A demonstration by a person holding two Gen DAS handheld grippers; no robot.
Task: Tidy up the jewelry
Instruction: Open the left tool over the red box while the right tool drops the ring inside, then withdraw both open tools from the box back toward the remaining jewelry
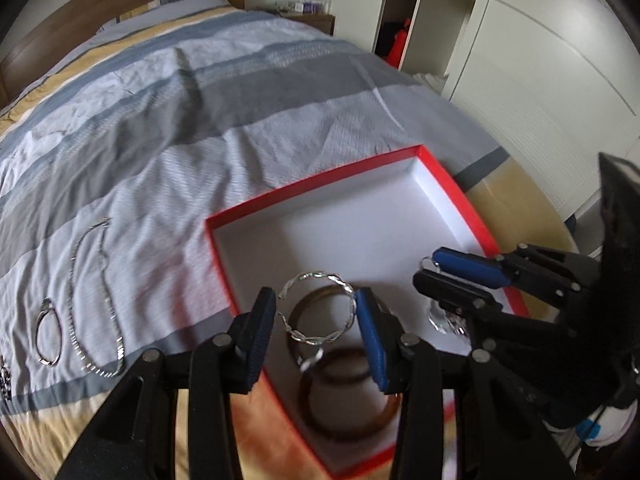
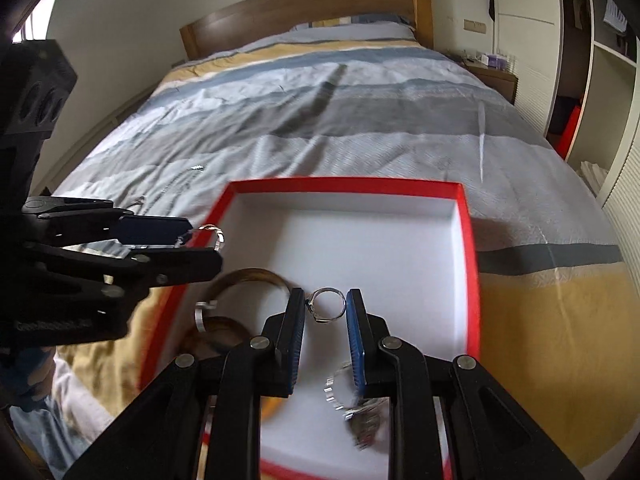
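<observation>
- We see the twisted silver bangle (image 1: 316,308) spanning the left gripper (image 1: 316,332), pinched across its width between the two fingers, hanging over the near corner of the red box (image 1: 452,184).
- The right gripper (image 2: 326,334) likewise clamps a small silver ring (image 2: 328,304) above the white box floor.
- Beneath lie two smooth brown bangles (image 1: 340,392).
- A fine silver chain (image 1: 92,300) and a thin hoop (image 1: 49,332) lie left of the box on the striped, crinkled quilt (image 1: 200,128), nearer the left gripper.
</observation>
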